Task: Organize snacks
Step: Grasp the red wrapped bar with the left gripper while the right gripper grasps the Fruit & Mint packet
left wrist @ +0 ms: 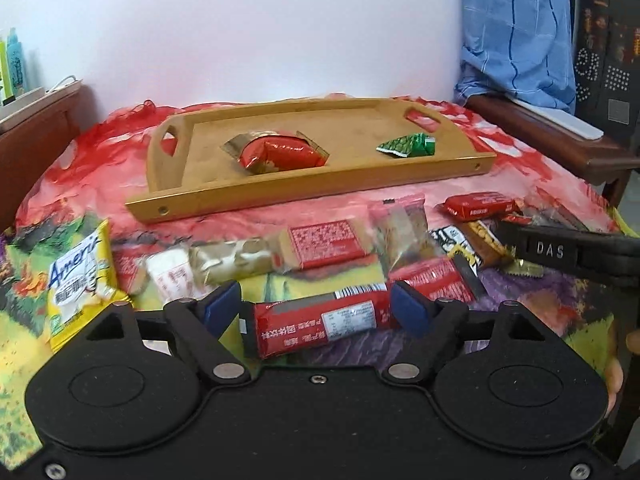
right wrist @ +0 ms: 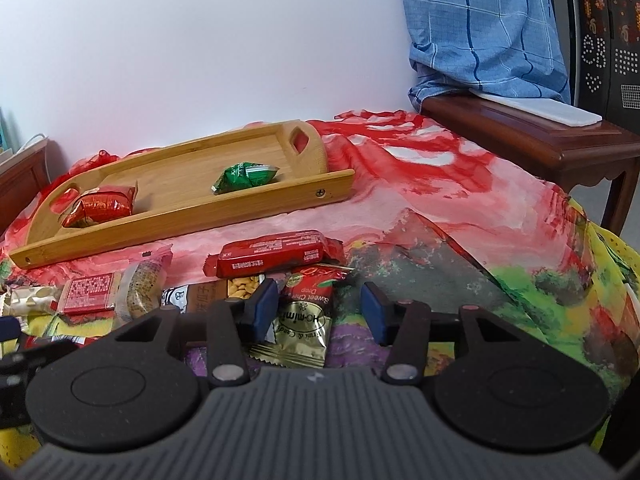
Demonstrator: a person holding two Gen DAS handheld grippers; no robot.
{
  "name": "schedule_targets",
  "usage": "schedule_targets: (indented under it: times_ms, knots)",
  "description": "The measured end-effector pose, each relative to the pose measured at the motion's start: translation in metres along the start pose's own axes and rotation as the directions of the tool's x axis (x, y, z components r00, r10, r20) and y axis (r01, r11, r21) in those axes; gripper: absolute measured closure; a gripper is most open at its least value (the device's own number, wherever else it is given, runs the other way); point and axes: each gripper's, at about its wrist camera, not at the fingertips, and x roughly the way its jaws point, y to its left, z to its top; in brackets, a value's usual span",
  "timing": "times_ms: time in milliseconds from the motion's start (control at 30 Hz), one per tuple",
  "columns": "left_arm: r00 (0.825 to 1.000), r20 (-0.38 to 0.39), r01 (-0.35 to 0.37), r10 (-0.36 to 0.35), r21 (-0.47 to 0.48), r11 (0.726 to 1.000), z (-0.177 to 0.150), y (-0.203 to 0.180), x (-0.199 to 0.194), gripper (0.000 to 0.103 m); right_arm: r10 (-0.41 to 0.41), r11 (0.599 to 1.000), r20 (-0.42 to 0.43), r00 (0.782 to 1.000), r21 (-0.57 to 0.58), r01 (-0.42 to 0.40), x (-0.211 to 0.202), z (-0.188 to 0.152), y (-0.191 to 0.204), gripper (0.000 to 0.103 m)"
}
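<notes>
A wooden tray (left wrist: 208,196) (right wrist: 280,196) lies at the back of the table. It holds a red packet (left wrist: 280,154) (right wrist: 102,206) and a green packet (left wrist: 408,146) (right wrist: 244,176). Several snacks lie loose in front of it. My left gripper (left wrist: 318,308) is open, its blue pads on either side of a red snack bar (left wrist: 320,326) lying on the cloth. My right gripper (right wrist: 320,312) is open above a gold and red candy packet (right wrist: 304,320), which lies by its left pad. The right gripper's black body (left wrist: 568,252) shows in the left wrist view.
Loose snacks include a yellow chip bag (left wrist: 78,280), a red biscuit pack (right wrist: 272,256) (left wrist: 478,204), a peanut bar (right wrist: 240,286) and a red-labelled bar (left wrist: 324,242). Dark wooden furniture (right wrist: 540,140) stands at the right, a wall behind, a patterned cloth (right wrist: 460,220) covers the table.
</notes>
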Motion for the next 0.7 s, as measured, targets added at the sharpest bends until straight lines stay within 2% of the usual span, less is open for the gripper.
schedule_targets:
  times_ms: [300, 433, 700]
  knots:
    - [0.995, -0.021, 0.097, -0.096, 0.080, 0.992, -0.002, -0.013, 0.000, 0.023, 0.003, 1.000, 0.000, 1.000, -0.006, -0.003, 0.001, -0.001, 0.001, 0.042]
    - [0.996, -0.012, 0.090, -0.089, 0.117, 0.989, -0.005, -0.019, -0.010, 0.023, 0.002, 1.000, 0.000, 1.000, -0.002, -0.002, 0.001, -0.001, 0.000, 0.037]
    - [0.996, -0.001, 0.086, -0.087, 0.180, 0.980, -0.006, -0.031, -0.010, 0.014, 0.005, 1.000, -0.002, 1.000, 0.020, -0.005, 0.001, 0.000, -0.003, 0.035]
